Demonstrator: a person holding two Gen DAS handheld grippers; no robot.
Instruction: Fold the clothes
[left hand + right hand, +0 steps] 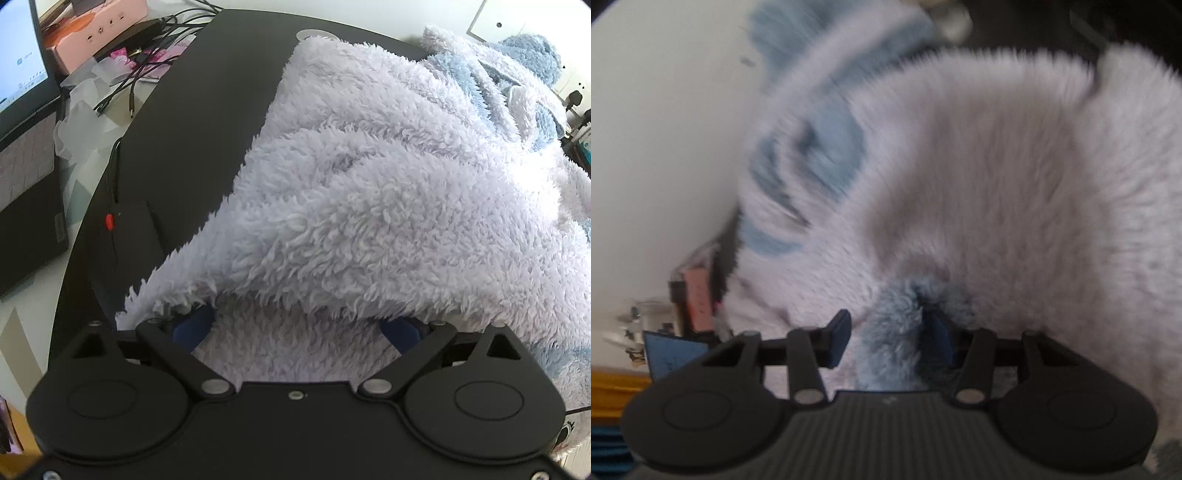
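A fluffy pale lilac fleece garment (369,184) with light blue patches lies heaped on the black tabletop (203,110). My left gripper (297,325) points down into its near edge. Its blue pads (192,326) stand wide apart, a fold of fleece drapes over their tips, and more fleece lies between them. The right wrist view is blurred and shows the same garment (997,166). My right gripper (888,338) has its jaws partly apart around a blue fleece strip (890,306). The strip rests against the right pad (940,339), and a gap shows at the left pad.
An open laptop (22,110) sits at the left of the table. Behind it are a pink box (96,33), tangled black cables (147,55) and crumpled plastic wrap (85,122). In the right wrist view small clutter (690,299) stands to the left of the garment.
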